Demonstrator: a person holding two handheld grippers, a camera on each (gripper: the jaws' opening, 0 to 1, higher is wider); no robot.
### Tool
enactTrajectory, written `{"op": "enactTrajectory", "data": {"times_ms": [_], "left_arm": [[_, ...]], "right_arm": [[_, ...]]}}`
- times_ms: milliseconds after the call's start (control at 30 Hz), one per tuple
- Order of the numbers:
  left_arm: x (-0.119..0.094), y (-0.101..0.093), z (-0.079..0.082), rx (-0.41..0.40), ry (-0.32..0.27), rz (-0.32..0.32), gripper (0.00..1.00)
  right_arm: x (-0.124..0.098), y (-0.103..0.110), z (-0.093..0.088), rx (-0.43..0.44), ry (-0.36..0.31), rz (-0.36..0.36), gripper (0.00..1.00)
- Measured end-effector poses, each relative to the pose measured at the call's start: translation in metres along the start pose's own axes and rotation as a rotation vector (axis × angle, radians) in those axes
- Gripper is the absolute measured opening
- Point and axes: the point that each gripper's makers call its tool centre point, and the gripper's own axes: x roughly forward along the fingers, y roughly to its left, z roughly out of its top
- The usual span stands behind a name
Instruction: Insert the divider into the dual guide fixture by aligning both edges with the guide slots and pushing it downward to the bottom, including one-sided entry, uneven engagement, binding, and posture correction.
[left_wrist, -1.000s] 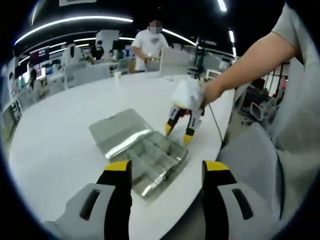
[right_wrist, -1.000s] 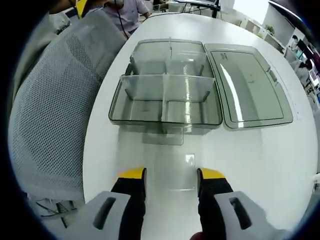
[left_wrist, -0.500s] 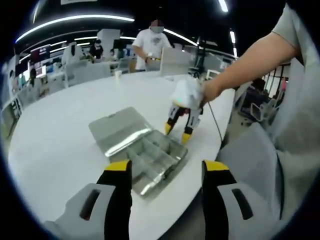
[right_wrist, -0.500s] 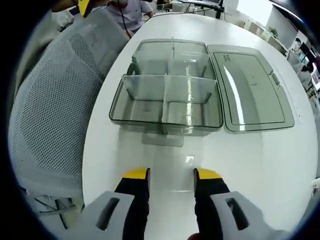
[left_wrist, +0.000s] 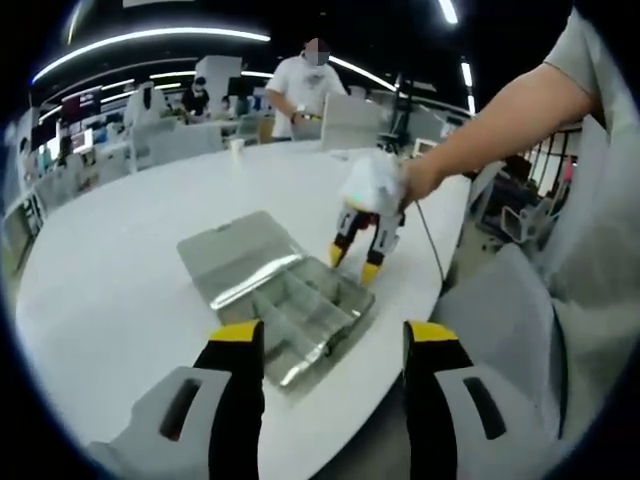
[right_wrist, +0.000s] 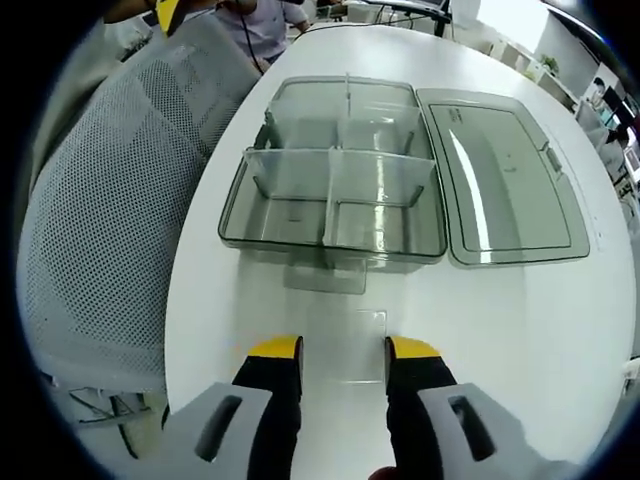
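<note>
In the right gripper view, the right hand-held gripper (right_wrist: 343, 352) has its yellow-tipped black jaws standing on either side of a small clear flat plastic divider (right_wrist: 344, 347) that lies on the round white table (right_wrist: 520, 320). The jaws are parted about as wide as the piece; whether the pads already touch its edges I cannot tell, so the grip is unconfirmed. Just ahead of the jaws sits the clear grey plastic compartment box (right_wrist: 335, 195), the dual guide fixture, with a short front tab facing the gripper. Inside it a cross wall and shorter partitions already stand upright. Beyond and to the right of the jaws its hinged clear lid (right_wrist: 505, 180) lies open flat on the table. A grey mesh chair back (right_wrist: 110, 210) stands to the left of the jaws, off the table edge.

In the left gripper view, the left hand-held gripper (left_wrist: 325, 335) hangs with jaws wide apart and nothing between them, above the near corner of the same box. Farther on, the other gripper reaches down from a person's hand (left_wrist: 375, 185). A person in a white shirt (left_wrist: 305, 90) stands at the far side of the table.

The step in hand appears to be picking up the divider; insertion has not begun. Next, the right jaws should close on the piece, lift it, turn it upright and line both edges with a facing pair of slots.
</note>
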Motion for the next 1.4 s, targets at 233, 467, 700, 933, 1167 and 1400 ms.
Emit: {"op": "enactTrajectory", "data": {"times_ms": [233, 467, 700, 933, 1167, 1400], "left_arm": [[0.000, 0.000, 0.001, -0.002, -0.002, 0.000, 0.54], [0.001, -0.001, 0.000, -0.001, 0.002, -0.004, 0.54], [0.001, -0.001, 0.001, 0.006, 0.005, -0.006, 0.54], [0.003, -0.004, 0.002, 0.011, 0.009, -0.019, 0.54], [0.006, -0.007, 0.002, 0.019, 0.013, -0.030, 0.54], [0.010, -0.011, 0.005, 0.026, 0.012, -0.042, 0.54]], "right_arm": [[-0.001, 0.002, -0.001, 0.005, 0.001, 0.002, 0.28], [-0.003, 0.003, -0.002, 0.008, 0.002, -0.002, 0.28], [-0.005, 0.005, -0.005, 0.014, 0.005, -0.002, 0.28], [-0.007, 0.008, -0.005, 0.015, 0.014, 0.003, 0.28], [-0.013, 0.012, -0.009, 0.004, 0.041, 0.005, 0.28], [-0.020, 0.015, -0.007, 0.001, 0.045, 0.006, 0.28]]}}
